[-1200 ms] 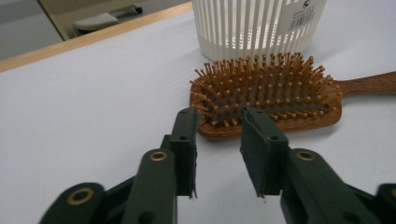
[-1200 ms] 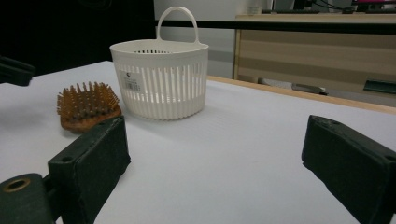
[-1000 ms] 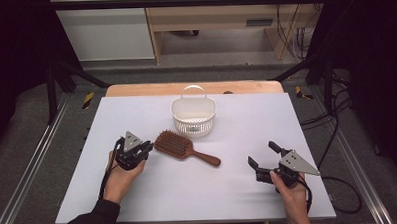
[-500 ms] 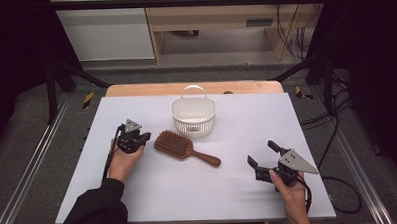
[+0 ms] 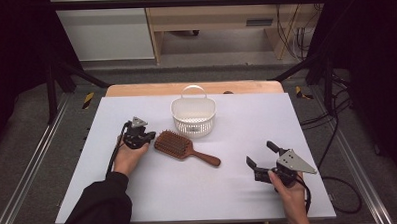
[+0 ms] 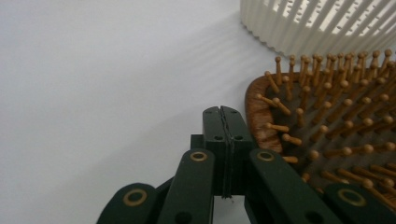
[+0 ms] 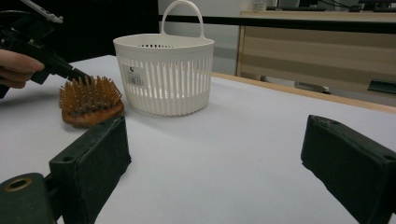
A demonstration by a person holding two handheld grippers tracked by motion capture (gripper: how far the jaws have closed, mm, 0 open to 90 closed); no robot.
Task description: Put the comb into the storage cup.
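Fingers: left gripper (image 6: 222, 122) clenched empty, right gripper (image 7: 215, 154) released; one hairbrush (image 5: 180, 145), one basket (image 5: 193, 113).

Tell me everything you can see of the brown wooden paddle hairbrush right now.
The brown wooden paddle hairbrush lies flat on the white table, bristles up, its wooden pins ball-tipped. Its oval head sits just in front of the white slatted plastic basket, its handle pointing toward the right gripper. The shut left gripper sits at the head's edge; contact unclear.
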